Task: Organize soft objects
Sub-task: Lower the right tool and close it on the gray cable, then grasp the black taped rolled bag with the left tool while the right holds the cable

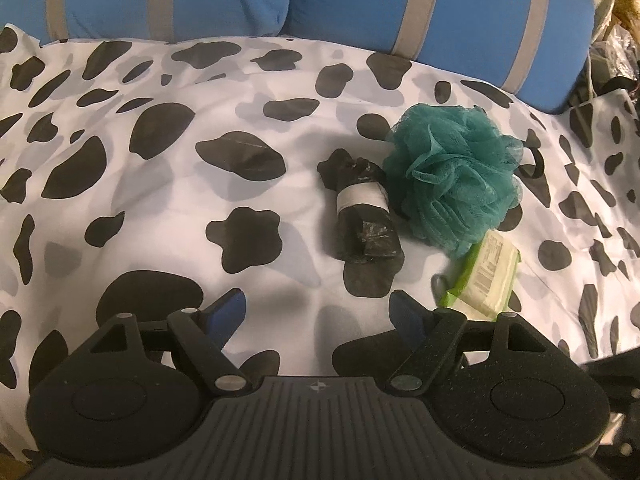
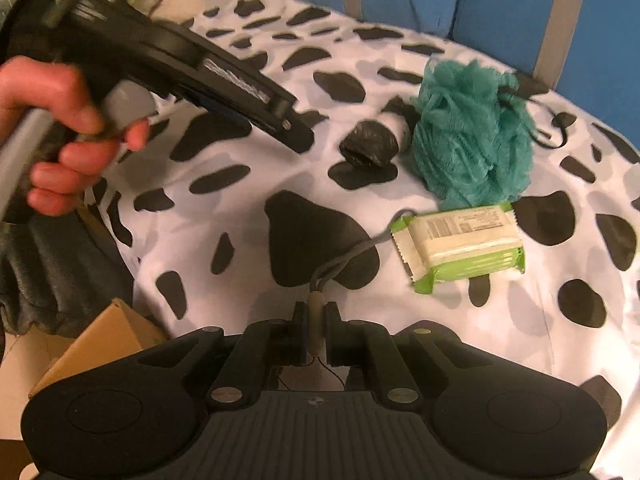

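Note:
A teal mesh bath pouf (image 1: 454,178) lies on the cow-print bed cover (image 1: 160,200). A black bag roll with a white band (image 1: 362,206) lies just left of it, and a green and white wipes pack (image 1: 482,276) just in front. My left gripper (image 1: 320,314) is open and empty, hovering short of the roll. In the right wrist view the pouf (image 2: 472,132), roll (image 2: 370,146) and wipes pack (image 2: 460,246) show again. My right gripper (image 2: 316,320) is shut on the grey cord loop (image 2: 352,252) tied to the pack. The left gripper (image 2: 296,136) shows at upper left, held by a hand.
Blue pillows with grey stripes (image 1: 440,12) line the far edge of the bed. A cardboard box (image 2: 104,340) and dark grey fabric (image 2: 44,272) sit off the bed's left side. Bags and clutter (image 1: 616,40) sit at the far right.

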Tool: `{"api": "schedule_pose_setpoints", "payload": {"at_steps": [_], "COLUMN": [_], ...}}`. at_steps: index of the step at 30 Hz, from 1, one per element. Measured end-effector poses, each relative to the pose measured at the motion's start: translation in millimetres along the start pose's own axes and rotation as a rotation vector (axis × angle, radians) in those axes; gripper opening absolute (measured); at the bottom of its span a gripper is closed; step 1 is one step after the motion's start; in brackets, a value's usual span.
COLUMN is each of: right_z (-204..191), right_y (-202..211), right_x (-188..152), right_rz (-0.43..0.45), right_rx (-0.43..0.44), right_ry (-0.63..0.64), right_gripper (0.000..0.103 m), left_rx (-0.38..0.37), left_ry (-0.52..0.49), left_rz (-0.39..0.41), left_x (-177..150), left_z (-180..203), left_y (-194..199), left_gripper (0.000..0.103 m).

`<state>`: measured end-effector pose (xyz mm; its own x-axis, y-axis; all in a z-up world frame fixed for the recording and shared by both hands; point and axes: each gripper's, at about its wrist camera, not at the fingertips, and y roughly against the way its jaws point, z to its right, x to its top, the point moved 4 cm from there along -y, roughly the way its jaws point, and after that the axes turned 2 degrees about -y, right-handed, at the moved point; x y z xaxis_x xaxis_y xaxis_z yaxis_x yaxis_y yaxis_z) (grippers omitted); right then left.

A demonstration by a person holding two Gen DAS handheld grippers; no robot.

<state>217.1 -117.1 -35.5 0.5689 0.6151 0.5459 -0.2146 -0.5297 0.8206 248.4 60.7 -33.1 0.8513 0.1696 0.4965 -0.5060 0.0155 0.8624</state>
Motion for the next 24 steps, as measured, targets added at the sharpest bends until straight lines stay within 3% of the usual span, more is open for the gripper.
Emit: {"api": "schedule_pose_setpoints", "payload": {"at_steps": [8,15,20,24], "right_z": [-3.4,1.8,25.5,41.0], "right_y": [53.0,100.8,93.9,86.4], "right_x": [-6.5,-11.4,-17.0,-21.4], "right_rz": [0.182,0.379,0.293,0.231], "right_rx": [-0.066,-0.257,-0.414,-0.476], "right_ry": [-0.052,-0.088,-0.129,-0.177], "right_gripper": [0.01,0.01,0.01,0.01], "left_rx": [0.009,-0.001,0.003,0.0], "left_ry": [-0.003,-0.032,-0.059,-0.082], "left_rz": [0.013,0.037,0.058,0.076], "left_x": [-1.5,-2.3,-0.5,7.6], "left_z": [2.8,11.2,16.3,20.4], "left_y": [-1.2,-1.9,-7.8,-18.5], "left_gripper": [0.079,0.079,0.079,0.079]}}
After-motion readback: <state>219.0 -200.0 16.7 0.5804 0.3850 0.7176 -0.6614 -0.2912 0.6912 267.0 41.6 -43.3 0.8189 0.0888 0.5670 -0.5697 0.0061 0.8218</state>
